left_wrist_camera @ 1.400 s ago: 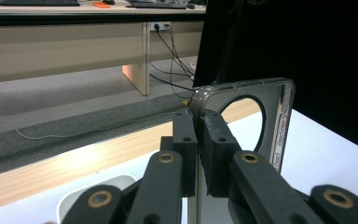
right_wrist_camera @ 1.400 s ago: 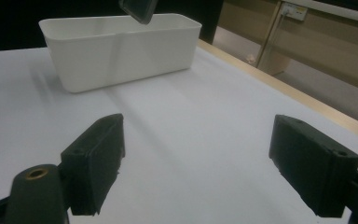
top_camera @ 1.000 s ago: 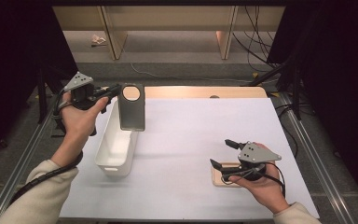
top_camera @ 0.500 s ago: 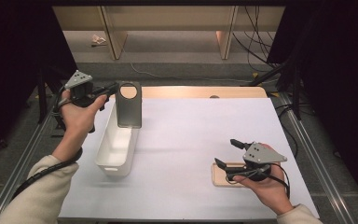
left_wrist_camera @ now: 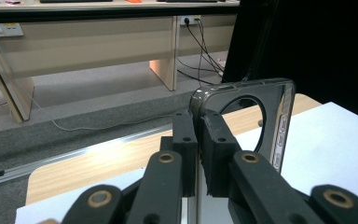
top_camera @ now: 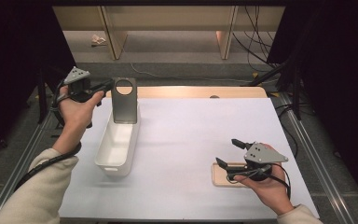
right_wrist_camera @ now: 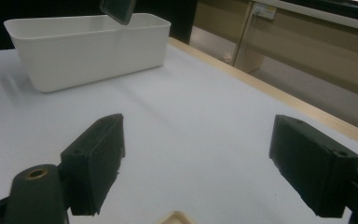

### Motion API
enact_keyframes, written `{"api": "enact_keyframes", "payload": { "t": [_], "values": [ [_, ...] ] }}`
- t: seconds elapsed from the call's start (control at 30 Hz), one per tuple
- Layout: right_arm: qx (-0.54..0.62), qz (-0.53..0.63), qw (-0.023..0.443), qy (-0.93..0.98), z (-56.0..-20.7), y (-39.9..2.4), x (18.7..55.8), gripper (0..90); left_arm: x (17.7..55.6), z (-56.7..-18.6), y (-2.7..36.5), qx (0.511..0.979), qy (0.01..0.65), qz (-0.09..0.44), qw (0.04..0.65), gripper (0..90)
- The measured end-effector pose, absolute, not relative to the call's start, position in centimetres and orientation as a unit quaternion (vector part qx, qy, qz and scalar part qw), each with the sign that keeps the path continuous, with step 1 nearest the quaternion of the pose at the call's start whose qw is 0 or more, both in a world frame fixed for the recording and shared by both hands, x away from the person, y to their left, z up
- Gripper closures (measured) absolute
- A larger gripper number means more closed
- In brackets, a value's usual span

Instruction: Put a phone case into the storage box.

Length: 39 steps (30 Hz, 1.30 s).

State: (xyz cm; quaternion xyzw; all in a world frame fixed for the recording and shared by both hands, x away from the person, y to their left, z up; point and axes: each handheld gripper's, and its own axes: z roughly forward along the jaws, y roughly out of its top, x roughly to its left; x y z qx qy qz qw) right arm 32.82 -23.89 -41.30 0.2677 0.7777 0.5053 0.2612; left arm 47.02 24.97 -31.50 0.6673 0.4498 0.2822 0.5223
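Observation:
A dark grey phone case (top_camera: 123,100) with a round hole near its top hangs upright over the far end of the white bin (top_camera: 103,161). My left gripper (top_camera: 108,85) is shut on the case's upper left edge. In the left gripper view the pads (left_wrist_camera: 216,140) pinch the rim of the case (left_wrist_camera: 279,116). My right gripper (top_camera: 225,150) stands open at the front right, just above a small wooden tray (top_camera: 221,176), with nothing between its jaws. The right gripper view looks past the open right gripper (right_wrist_camera: 214,158) to the bin (right_wrist_camera: 84,46) and the case's lower corner (right_wrist_camera: 117,10).
A white mat (top_camera: 191,140) covers the table, with a strip of wooden tabletop (top_camera: 191,92) along its far edge. Metal rails run along both sides. Cables (top_camera: 256,51) lie on the floor beyond the table.
My left hand has carried the case a little to the left, over the bin's far end. The right hand has kept still, jaws open as before.

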Motion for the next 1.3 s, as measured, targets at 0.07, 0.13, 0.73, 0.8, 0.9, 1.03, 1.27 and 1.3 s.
{"api": "enact_keyframes", "payload": {
  "t": [0.07, 0.13, 0.73, 0.8, 0.9, 1.03, 1.27, 1.3],
  "values": [
    [0.269, 0.505, 0.261, 0.778, -41.3, -23.9, 32.8, 19.3, 47.1, -31.5, 25.1, 0.668, 0.45, 0.283, 0.521, 84.7],
    [0.27, 0.506, 0.26, 0.777, -41.3, -23.9, 32.8, 19.3, 47.3, -31.4, 25.1, 0.669, 0.45, 0.284, 0.52, 84.7],
    [0.272, 0.507, 0.258, 0.776, -41.4, -24.0, 32.8, 19.3, 48.7, -31.3, 25.1, 0.675, 0.447, 0.292, 0.509, 84.7],
    [0.273, 0.507, 0.257, 0.776, -41.4, -24.0, 32.8, 19.2, 48.9, -31.3, 25.1, 0.675, 0.448, 0.293, 0.508, 84.7],
    [0.274, 0.507, 0.258, 0.776, -41.4, -24.0, 32.8, 19.3, 49.1, -31.4, 25.2, 0.676, 0.448, 0.296, 0.505, 84.7],
    [0.273, 0.508, 0.258, 0.775, -41.4, -24.0, 32.8, 19.3, 49.4, -31.5, 25.3, 0.675, 0.451, 0.296, 0.503, 84.7],
    [0.274, 0.509, 0.259, 0.774, -41.4, -24.0, 32.8, 19.3, 50.0, -31.7, 25.2, 0.673, 0.455, 0.305, 0.497, 84.7],
    [0.274, 0.509, 0.259, 0.774, -41.4, -24.0, 32.8, 19.3, 50.1, -31.7, 25.2, 0.673, 0.455, 0.306, 0.496, 84.7]
  ]
}}
